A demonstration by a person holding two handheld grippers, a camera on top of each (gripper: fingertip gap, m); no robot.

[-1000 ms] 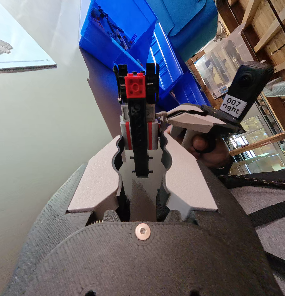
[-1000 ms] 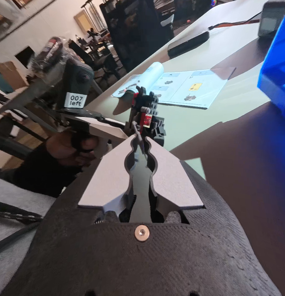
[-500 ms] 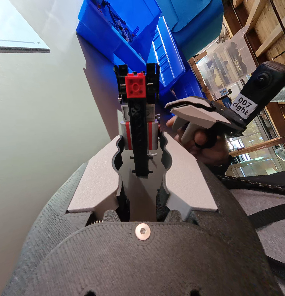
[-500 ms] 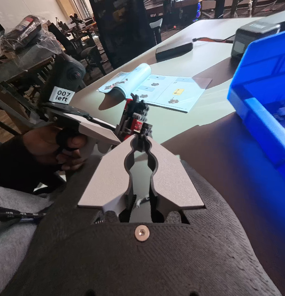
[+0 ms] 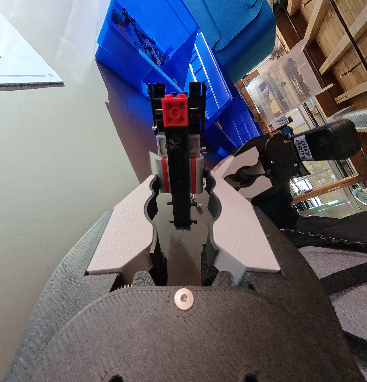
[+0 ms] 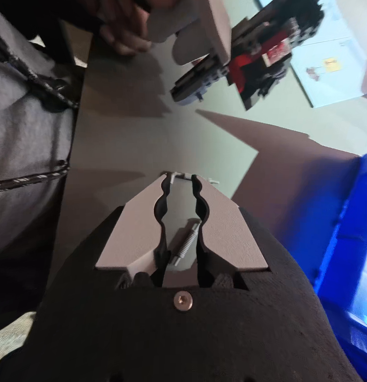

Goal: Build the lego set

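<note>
To the left of the Lego assembly [image 5: 179,165], in the left wrist view, the open instruction booklet [image 5: 17,68] is seen flat on the table [image 5: 44,165]. Beyond the assembly, blue parts bins [image 5: 149,41] are stacked. The assembly itself is clamped at its grey, red-striped body between the jaws of the left gripper [image 5: 181,179], which are set about as wide as that body. Its long black beam is laid along the fingers and its red brick points away from the camera.

Right of the assembly and just beside it, the right gripper [image 6: 180,175] is tipped down toward the table. Its jaws are held narrowly apart. A ribbed grey rod [image 6: 186,241] is seen on the table through the gap, near the finger roots, with its long axis roughly along the fingers and slanted a little to the right. A small light-grey piece [image 6: 199,178] is seen across the fingertips. Whether it is pinched or only lies on the table cannot be told.

From the right jaws, the assembly is placed up and to the right, well apart from the rod. The right gripper is judged much the nearer to the rod. For a pick, the jaws would probably have to be drawn back along the rod's axis and closed across it.
</note>
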